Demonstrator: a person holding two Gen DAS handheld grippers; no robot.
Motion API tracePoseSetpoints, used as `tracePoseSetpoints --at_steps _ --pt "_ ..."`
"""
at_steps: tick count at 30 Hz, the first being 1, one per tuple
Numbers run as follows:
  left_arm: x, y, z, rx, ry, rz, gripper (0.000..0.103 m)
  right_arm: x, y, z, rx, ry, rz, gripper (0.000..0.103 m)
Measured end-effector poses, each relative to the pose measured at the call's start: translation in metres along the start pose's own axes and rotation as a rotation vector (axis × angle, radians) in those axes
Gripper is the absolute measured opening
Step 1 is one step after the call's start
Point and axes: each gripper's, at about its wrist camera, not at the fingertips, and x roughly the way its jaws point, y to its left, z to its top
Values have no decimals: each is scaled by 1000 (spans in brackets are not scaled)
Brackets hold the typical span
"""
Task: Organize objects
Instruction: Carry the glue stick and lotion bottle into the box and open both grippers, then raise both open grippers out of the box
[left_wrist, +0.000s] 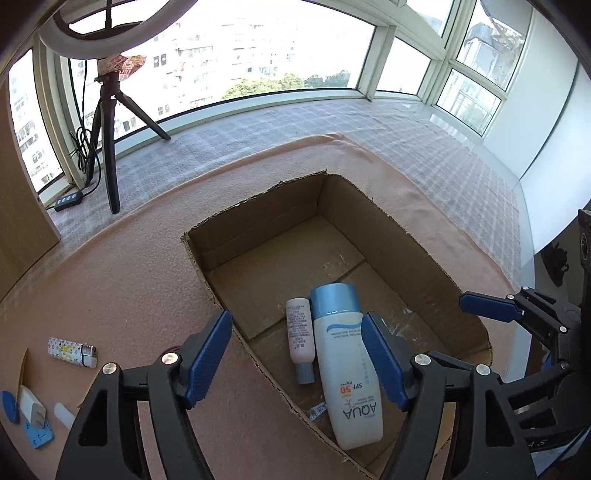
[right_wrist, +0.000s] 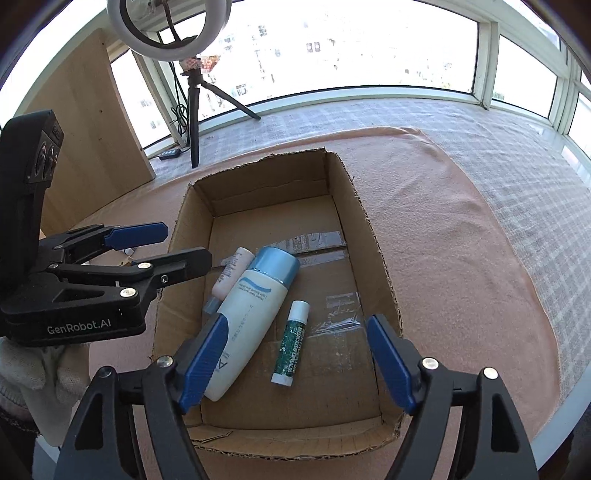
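Box (right_wrist: 373, 236) holds your sunscreen bottle (right_wrist: 255, 314), pink bottle (right_wrist: 231, 275), green tube (right_wrist: 291, 345) | left gripper (left_wrist: 297, 360) spread, empty | right gripper (right_wrist: 293, 363) spread, empty

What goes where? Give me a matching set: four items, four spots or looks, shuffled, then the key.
Items:
1. sunscreen bottle
2. small pink bottle
3. green tube
4. lighter

Descriptions:
A. on the pink cloth outside the box
B. in the box, white body with a blue cap
C. in the box, patterned green with a white cap
D. in the box, grey cap, right beside the biggest bottle

Pairs: 1-B, 2-D, 3-C, 4-A
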Motion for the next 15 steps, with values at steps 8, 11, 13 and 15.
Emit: tracePoseSetpoints --at_steps 8,11,13,15 --pt "-7 7 -7 -11 0 8 76 2 5 -1 -4 15 -4 74" --pt "-11 14 -10 -30 -2 12 76 3 9 -1 -8 17 0 74" --pt "-15 20 -13 -45 -3 18 76 3 11 -1 -9 20 5 74" --pt "-20 29 -17 -60 -4 27 76 3 15 -1 -11 22 15 74"
